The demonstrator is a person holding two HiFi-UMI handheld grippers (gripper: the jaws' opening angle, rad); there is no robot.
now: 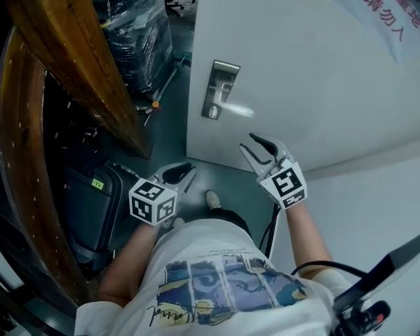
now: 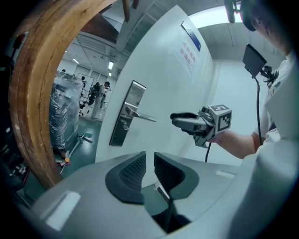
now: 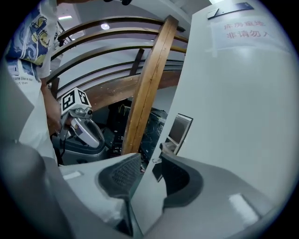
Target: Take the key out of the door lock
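Observation:
A white door [image 1: 315,79] carries a steel lock plate [image 1: 220,88] with a lever handle [image 1: 237,109] and a round cylinder [image 1: 212,113] below it. The key is too small to make out. My right gripper [image 1: 249,144] hangs just short of the door, below and right of the handle, jaws open and empty. My left gripper [image 1: 186,172] sits lower left, farther from the lock, with a narrow gap and nothing in it. The left gripper view shows its own jaws [image 2: 149,164], the lock plate [image 2: 126,114] and the right gripper [image 2: 182,119]. In the right gripper view, its own jaws [image 3: 149,170] frame the lock plate [image 3: 180,128].
A curved wooden beam [image 1: 85,65] leans at the left, close to the door's edge. Behind it stand a plastic-wrapped stack [image 1: 134,39] and a dark case [image 1: 92,210]. A paper notice [image 1: 384,20] is stuck high on the door. The person's shoe [image 1: 212,199] rests on the green floor.

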